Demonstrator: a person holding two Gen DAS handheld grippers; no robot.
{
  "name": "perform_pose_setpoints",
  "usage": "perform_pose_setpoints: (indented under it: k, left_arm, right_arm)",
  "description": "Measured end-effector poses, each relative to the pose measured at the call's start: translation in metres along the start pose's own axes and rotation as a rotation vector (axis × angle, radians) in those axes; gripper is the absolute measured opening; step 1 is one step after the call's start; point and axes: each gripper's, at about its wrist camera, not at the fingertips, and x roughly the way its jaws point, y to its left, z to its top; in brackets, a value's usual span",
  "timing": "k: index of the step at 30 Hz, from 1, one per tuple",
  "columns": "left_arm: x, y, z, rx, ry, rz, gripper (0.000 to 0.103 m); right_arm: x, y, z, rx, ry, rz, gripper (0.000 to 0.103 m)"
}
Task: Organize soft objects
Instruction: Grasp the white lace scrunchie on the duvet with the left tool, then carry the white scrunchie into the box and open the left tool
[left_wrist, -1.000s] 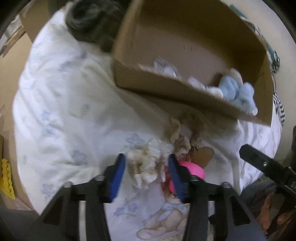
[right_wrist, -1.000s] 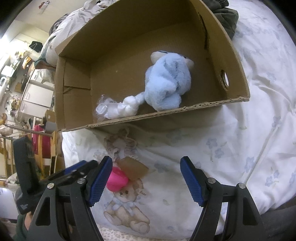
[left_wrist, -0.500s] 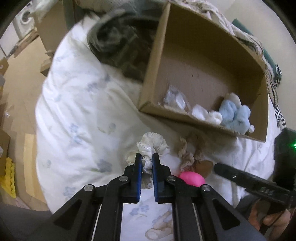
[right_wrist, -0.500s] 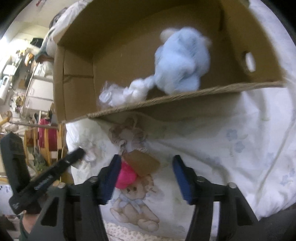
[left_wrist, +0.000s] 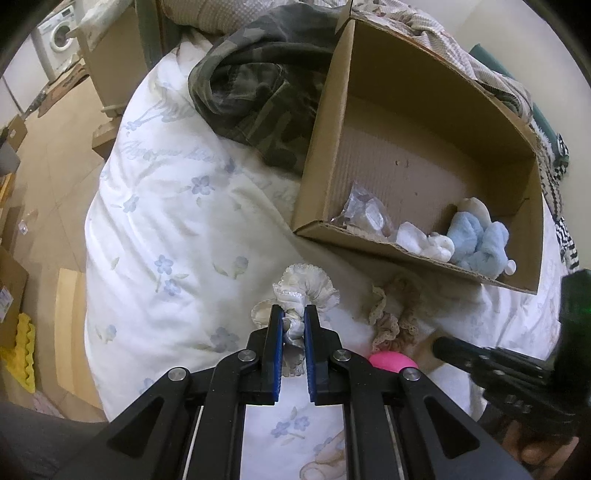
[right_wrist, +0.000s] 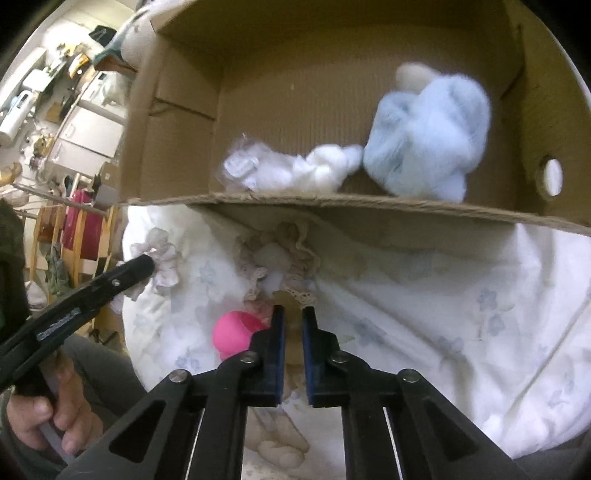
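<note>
My left gripper (left_wrist: 294, 314) is shut on a white ruffled scrunchie (left_wrist: 306, 286) and holds it above the floral duvet. My right gripper (right_wrist: 293, 314) is shut on a tan item just under a beige lace scrunchie (right_wrist: 280, 258), which also shows in the left wrist view (left_wrist: 391, 317). A pink soft ball (right_wrist: 236, 334) lies left of the right fingers. The open cardboard box (left_wrist: 424, 122) holds a light blue plush (right_wrist: 428, 136), white socks (right_wrist: 325, 171) and a clear packet (right_wrist: 240, 166).
A camouflage garment (left_wrist: 255, 88) lies on the duvet (left_wrist: 155, 229) left of the box. The bed edge drops to a wooden floor (left_wrist: 48, 147) at left. The box's near wall (right_wrist: 369, 210) stands just beyond the lace scrunchie.
My left gripper closed on the white scrunchie and lifted it. My right gripper moved in toward the lace scrunchie and shut.
</note>
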Motion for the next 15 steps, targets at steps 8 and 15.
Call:
perform_pose_setpoints:
  k: [8, 15]
  left_arm:
    - [-0.009, -0.007, -0.004, 0.013, -0.015, -0.010, 0.010]
    - [-0.022, -0.011, -0.004, 0.043, -0.069, 0.032, 0.010]
  right_arm:
    - [-0.028, 0.001, -0.007, -0.004, -0.087, 0.018, 0.010]
    - [-0.040, 0.009, -0.003, -0.026, -0.132, 0.024, 0.010]
